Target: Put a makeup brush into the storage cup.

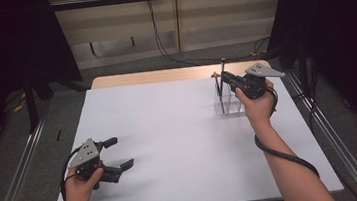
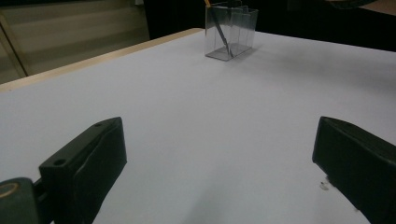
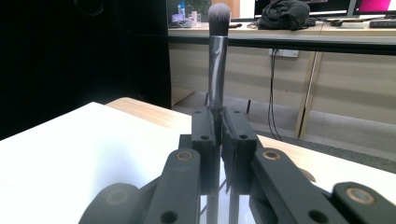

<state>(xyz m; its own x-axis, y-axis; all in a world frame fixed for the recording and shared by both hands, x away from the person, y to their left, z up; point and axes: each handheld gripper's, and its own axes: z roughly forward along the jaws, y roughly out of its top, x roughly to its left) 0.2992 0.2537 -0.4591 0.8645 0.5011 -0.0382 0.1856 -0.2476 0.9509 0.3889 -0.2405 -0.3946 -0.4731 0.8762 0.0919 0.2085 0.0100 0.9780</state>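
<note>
Jaws spread wide and empty on my left gripper (image 1: 117, 153) idling at seven o'clock, while at two o'clock my right gripper (image 1: 225, 79) pinches the makeup brush (image 3: 217, 56) upright over the clear holder (image 1: 228, 103), which I should lower straight, releasing only once seated.

The bench (image 1: 171, 146) is covered in plain white, with a light wood edge at the far side. Both claws are black. The brush (image 3: 217, 65) is dark grey, and the holder (image 2: 230, 31) is clear.
</note>
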